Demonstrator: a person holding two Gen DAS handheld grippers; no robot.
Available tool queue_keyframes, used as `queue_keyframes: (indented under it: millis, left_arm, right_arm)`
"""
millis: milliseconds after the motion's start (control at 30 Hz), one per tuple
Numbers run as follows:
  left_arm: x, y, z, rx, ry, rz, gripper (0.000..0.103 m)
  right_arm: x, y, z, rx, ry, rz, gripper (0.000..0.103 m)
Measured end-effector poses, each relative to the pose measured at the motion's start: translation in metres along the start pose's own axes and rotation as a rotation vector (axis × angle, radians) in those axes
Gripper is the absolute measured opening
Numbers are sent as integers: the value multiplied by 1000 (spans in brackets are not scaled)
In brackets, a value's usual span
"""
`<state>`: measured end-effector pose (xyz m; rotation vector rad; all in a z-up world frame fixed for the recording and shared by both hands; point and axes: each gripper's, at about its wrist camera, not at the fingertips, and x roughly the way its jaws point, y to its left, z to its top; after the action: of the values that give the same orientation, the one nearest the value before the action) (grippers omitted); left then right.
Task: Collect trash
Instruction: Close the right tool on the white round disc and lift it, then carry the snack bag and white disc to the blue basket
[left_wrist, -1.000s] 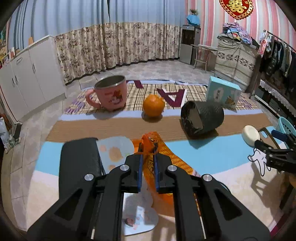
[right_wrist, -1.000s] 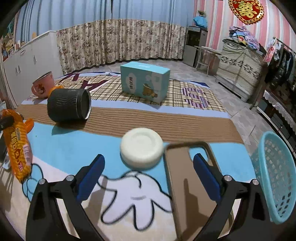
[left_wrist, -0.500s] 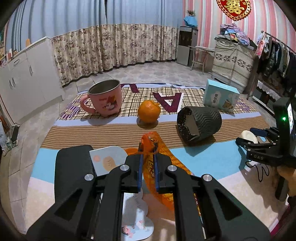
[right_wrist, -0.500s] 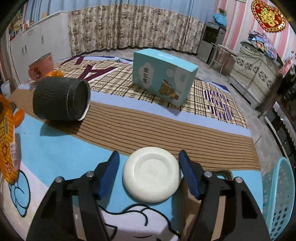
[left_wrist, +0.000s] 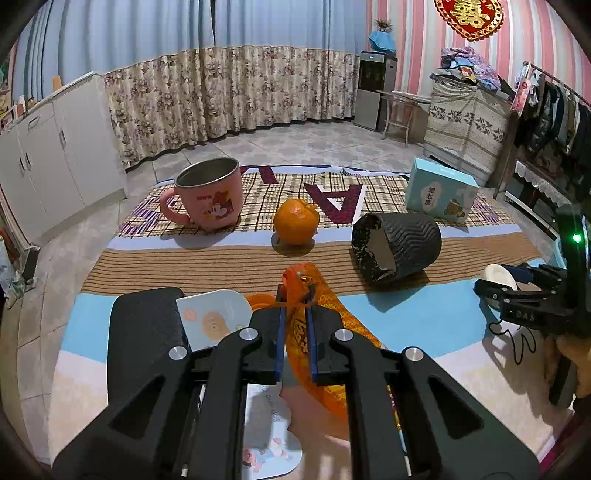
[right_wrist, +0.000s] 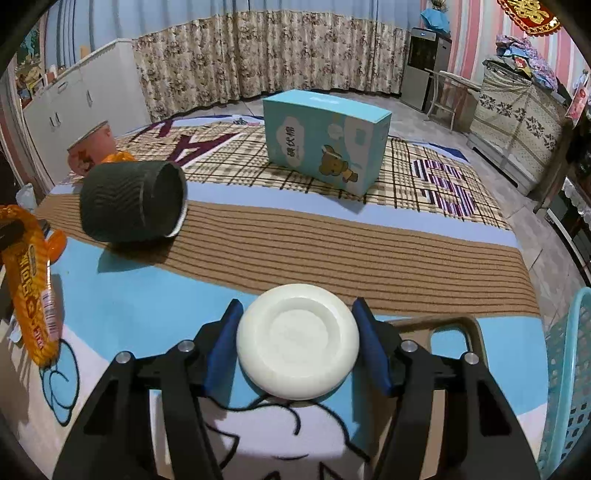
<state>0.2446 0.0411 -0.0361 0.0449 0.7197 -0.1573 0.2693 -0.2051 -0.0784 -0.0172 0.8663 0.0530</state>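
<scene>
I am pinching the light, crinkly orange wrapper (left_wrist: 317, 332) by its thin top edge in my left hand-held gripper (left_wrist: 295, 325), while my right hand-held gripper (right_wrist: 297, 343) is flanking the smooth, possibly slippery white disc (right_wrist: 297, 356) on the mat (right_wrist: 332, 254), contact unclear.

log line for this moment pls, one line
left gripper: shut on orange wrapper | right gripper: jaws flank white disc, contact unclear | black cup: on its side
</scene>
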Motion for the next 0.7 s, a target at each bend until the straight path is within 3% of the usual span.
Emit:
queue_keyframes:
  millis: [400,700]
  left_arm:
    - [-43,-25,18,28,-77,14,8]
    - [-71,-73,33,90,-128,-30,8]
  right_arm:
    - [-79,-14,-2,-24,-155,-36,61]
    - [-137,-79,-14,20,-199,-127,61]
